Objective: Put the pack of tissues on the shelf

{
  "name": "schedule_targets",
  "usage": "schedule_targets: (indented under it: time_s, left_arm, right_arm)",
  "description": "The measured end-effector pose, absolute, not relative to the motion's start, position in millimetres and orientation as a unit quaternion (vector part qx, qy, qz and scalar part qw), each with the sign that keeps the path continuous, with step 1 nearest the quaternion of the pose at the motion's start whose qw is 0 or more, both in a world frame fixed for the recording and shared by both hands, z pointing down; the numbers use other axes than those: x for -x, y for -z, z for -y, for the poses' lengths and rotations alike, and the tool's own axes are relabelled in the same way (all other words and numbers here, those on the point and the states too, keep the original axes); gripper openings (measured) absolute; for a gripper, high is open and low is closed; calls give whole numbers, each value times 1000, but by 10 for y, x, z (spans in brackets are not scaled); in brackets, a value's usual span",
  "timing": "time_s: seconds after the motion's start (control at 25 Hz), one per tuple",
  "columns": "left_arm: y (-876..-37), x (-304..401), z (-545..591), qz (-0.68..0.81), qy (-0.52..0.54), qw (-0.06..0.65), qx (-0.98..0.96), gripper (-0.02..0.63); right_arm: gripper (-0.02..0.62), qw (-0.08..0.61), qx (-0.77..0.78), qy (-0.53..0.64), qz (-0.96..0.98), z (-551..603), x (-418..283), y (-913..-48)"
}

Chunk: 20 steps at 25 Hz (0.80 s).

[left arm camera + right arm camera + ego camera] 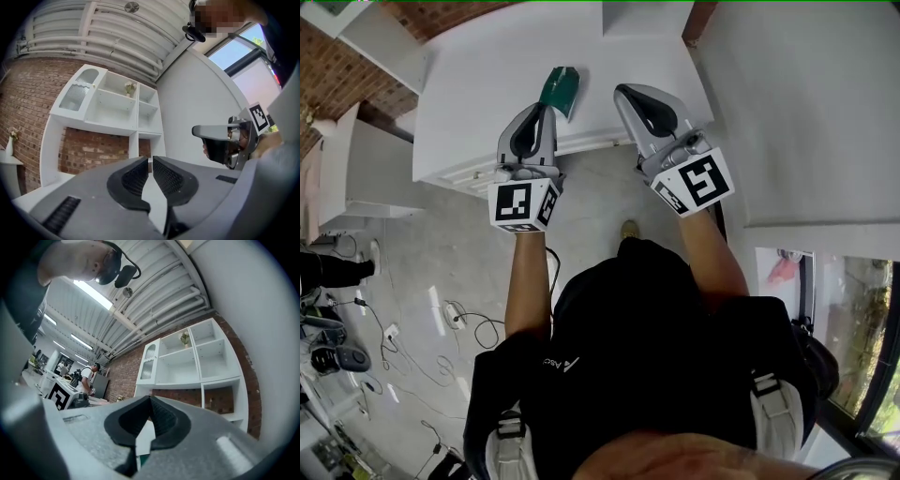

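Jaws on left gripper (151, 160) and right gripper (149, 398) are closed, empty.

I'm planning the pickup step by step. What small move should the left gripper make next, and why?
Probably open the jaws of the left gripper. They stand together with nothing between them, and the green pack of tissues lies on the white surface just past its tip and a little to the right, so shut as it is, it could not take the pack.
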State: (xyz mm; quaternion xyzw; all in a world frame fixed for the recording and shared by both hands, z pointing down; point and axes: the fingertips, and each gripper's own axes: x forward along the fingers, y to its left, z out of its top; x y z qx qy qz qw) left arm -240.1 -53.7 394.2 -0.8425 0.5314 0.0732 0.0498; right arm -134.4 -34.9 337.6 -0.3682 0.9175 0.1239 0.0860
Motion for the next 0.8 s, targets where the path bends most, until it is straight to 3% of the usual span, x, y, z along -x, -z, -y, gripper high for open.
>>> schedule_targets:
  time_s: [0.32, 0.52, 0.8]
  left_arm:
    - [-4722, 2286, 1316, -561, 17, 9, 828, 157]
    - [-5166, 2324, 1723, -570, 87, -21, 817, 331]
    - [-5997, 2453, 2156, -552, 215, -77, 802, 430]
  right_arm:
    - [1, 72, 332, -110, -934, 971, 1246, -3656]
    - [0, 65, 319, -102, -940, 1228, 1254, -3734]
    - [1, 42, 322, -100, -941, 1502, 1331, -3831]
